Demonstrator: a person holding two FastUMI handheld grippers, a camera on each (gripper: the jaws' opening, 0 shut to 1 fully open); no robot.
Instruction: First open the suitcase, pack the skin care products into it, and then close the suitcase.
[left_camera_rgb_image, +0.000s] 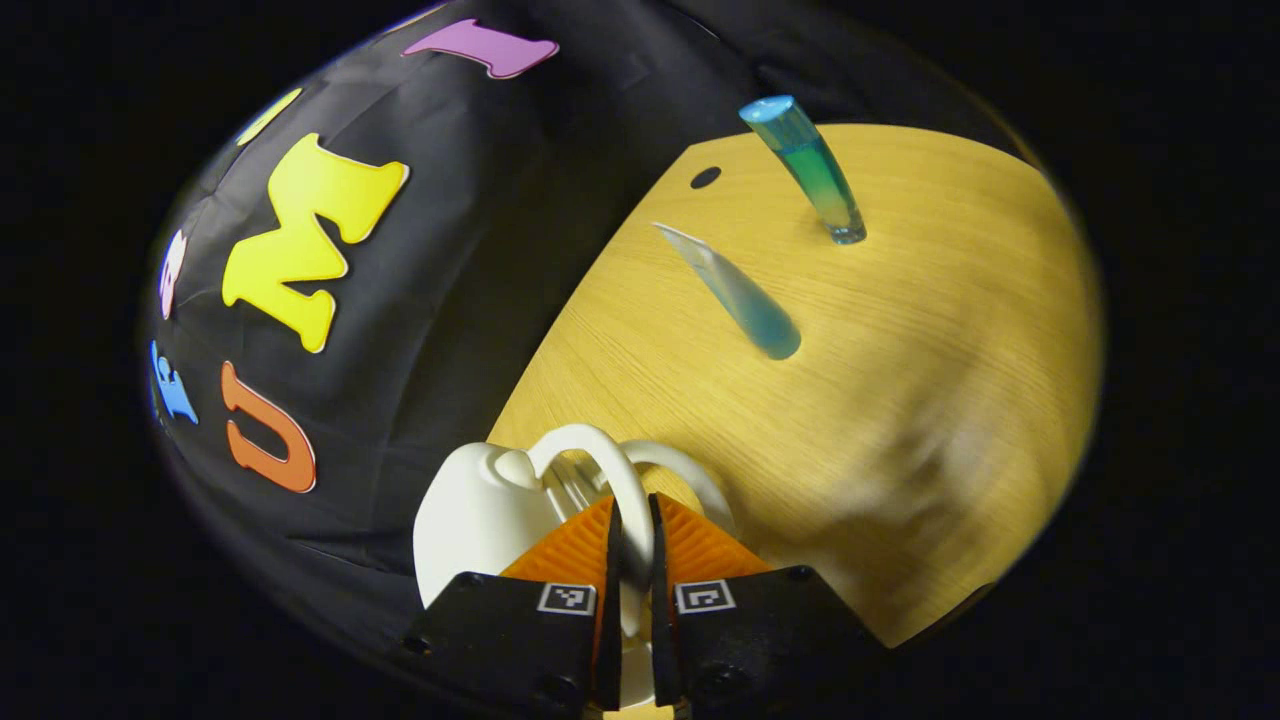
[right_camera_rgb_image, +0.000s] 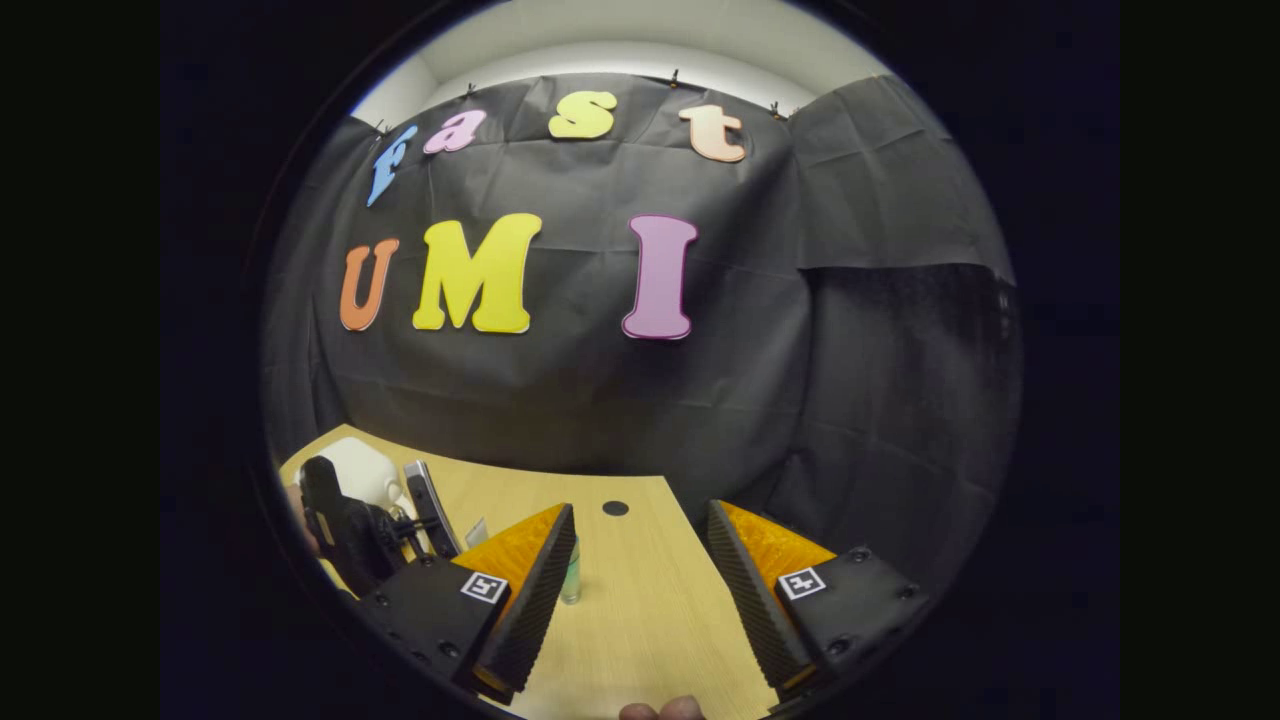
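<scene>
My left gripper (left_camera_rgb_image: 632, 502) is shut on the thin white handle (left_camera_rgb_image: 590, 442) of the white suitcase (left_camera_rgb_image: 465, 515), which sits at the table's edge by the booth wall. Beyond it on the wooden table (left_camera_rgb_image: 900, 380) stand a blue-green bottle (left_camera_rgb_image: 805, 165) and a pale blue tube (left_camera_rgb_image: 742, 297), both well clear of the fingers. My right gripper (right_camera_rgb_image: 640, 515) hovers open over the table with nothing between its fingers. In the right gripper view the left gripper (right_camera_rgb_image: 345, 530) sits far left against the suitcase (right_camera_rgb_image: 360, 468), and the bottle (right_camera_rgb_image: 571, 575) peeks out behind one finger.
The table (right_camera_rgb_image: 640, 600) has a small dark hole (right_camera_rgb_image: 615, 508) near its far edge, also seen in the left gripper view as the hole (left_camera_rgb_image: 705, 177). Black cloth wall backs the table. A person's fingertip (right_camera_rgb_image: 660, 710) shows at the bottom.
</scene>
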